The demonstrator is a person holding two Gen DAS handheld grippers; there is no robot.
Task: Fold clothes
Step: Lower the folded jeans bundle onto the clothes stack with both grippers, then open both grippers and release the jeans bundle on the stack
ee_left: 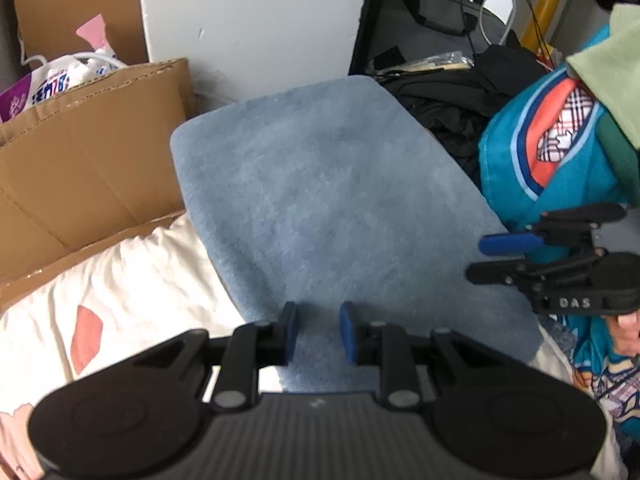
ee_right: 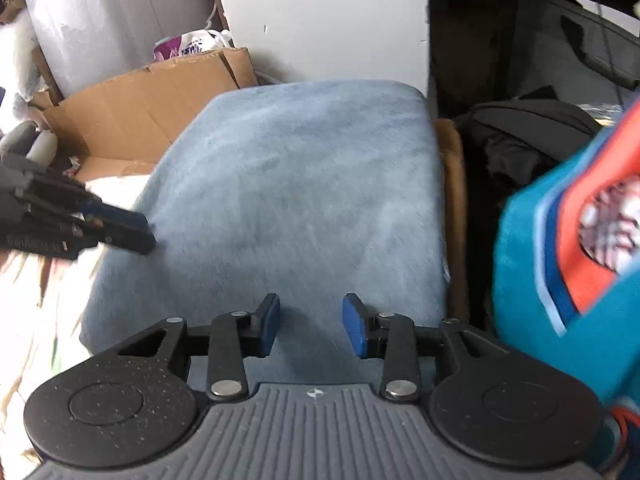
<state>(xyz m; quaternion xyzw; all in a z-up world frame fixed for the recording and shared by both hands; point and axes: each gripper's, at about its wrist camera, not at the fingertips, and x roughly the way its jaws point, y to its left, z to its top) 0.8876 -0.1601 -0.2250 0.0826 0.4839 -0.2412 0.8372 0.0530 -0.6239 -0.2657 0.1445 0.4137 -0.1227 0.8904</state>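
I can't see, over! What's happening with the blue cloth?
Left gripper, right gripper open, empty. Folded blue fleece cloth flat. Teal clothes pile beside.

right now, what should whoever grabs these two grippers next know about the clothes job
Left gripper: jaws apart, empty, over the near edge of the blue garment.
Right gripper: jaws apart, empty, over the same garment.
Blue garment lies flat as a neat rectangle on the white bedding; it looks folded.
Left: the teal patterned garment in the pile on the right looks unfolded.
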